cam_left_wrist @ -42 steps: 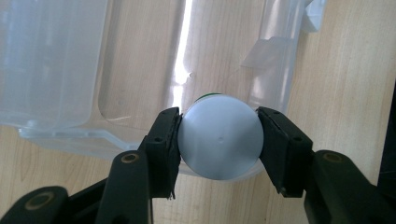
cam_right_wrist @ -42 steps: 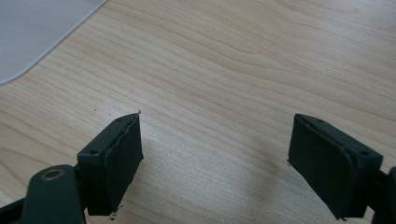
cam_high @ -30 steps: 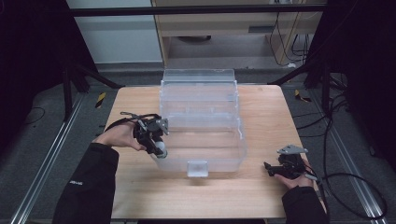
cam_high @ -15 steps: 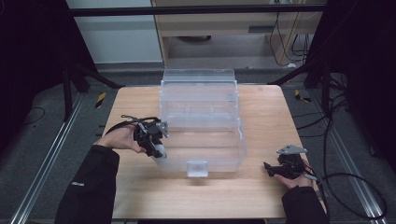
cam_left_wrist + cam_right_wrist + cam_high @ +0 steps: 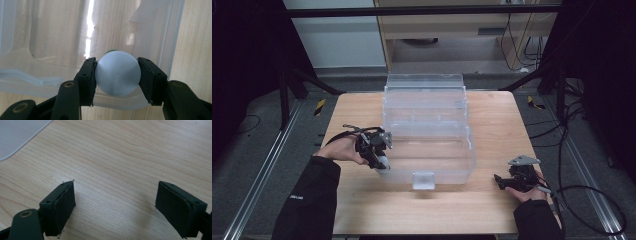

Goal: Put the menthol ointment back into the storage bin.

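Note:
A clear plastic storage box (image 5: 427,135) stands open in the middle of the wooden table, its lid tipped back at the far side. My left gripper (image 5: 379,157) hangs over the box's left front corner, shut on a round white cap (image 5: 117,73) of a small container with a green edge behind it. In the left gripper view the box's rim (image 5: 130,101) lies just under the jaws. My right gripper (image 5: 502,181) rests low over the table at the front right, open, with bare wood between its pads (image 5: 61,207).
The box has a small latch tab (image 5: 423,180) at its front. Bare wood (image 5: 432,210) lies in front of the box and along both sides. Black frame posts and cables stand on the floor around the table.
The left gripper with the white-capped thing has shifted slightly toward the box's front left corner. The right gripper has stayed put.

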`<action>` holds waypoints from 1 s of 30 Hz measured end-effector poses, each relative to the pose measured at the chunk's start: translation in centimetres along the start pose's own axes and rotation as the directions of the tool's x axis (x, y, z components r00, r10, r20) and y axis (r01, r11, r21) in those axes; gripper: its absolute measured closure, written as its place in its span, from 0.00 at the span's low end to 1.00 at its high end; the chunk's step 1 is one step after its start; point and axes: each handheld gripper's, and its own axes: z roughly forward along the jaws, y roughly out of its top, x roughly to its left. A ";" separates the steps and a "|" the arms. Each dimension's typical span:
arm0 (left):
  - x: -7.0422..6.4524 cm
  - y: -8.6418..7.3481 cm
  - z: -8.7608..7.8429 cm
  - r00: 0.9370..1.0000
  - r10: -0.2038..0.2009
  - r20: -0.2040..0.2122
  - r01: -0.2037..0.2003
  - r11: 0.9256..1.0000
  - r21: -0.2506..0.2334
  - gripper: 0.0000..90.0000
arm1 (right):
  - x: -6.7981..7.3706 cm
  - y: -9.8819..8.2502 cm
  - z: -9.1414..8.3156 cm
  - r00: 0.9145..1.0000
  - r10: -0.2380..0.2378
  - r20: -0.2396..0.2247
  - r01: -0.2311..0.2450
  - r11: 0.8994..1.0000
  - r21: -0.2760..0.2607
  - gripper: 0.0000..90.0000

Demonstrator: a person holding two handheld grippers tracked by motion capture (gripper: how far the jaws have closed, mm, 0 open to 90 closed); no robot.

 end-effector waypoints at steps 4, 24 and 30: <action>0.0 0.0 0.1 1.000 -0.001 0.003 0.001 1.000 0.005 0.56 | 0.0 0.0 0.0 1.000 0.000 0.000 0.000 1.000 0.001 0.18; -0.1 -0.3 -0.3 1.000 -0.003 -0.017 0.003 1.000 -0.009 0.56 | 0.0 0.0 0.0 1.000 0.006 -0.002 -0.006 1.000 0.002 0.17; -0.2 -0.5 -0.8 1.000 -0.009 -0.030 0.008 1.000 -0.027 0.56 | 0.0 0.0 -0.1 1.000 0.006 -0.002 -0.006 1.000 0.000 0.17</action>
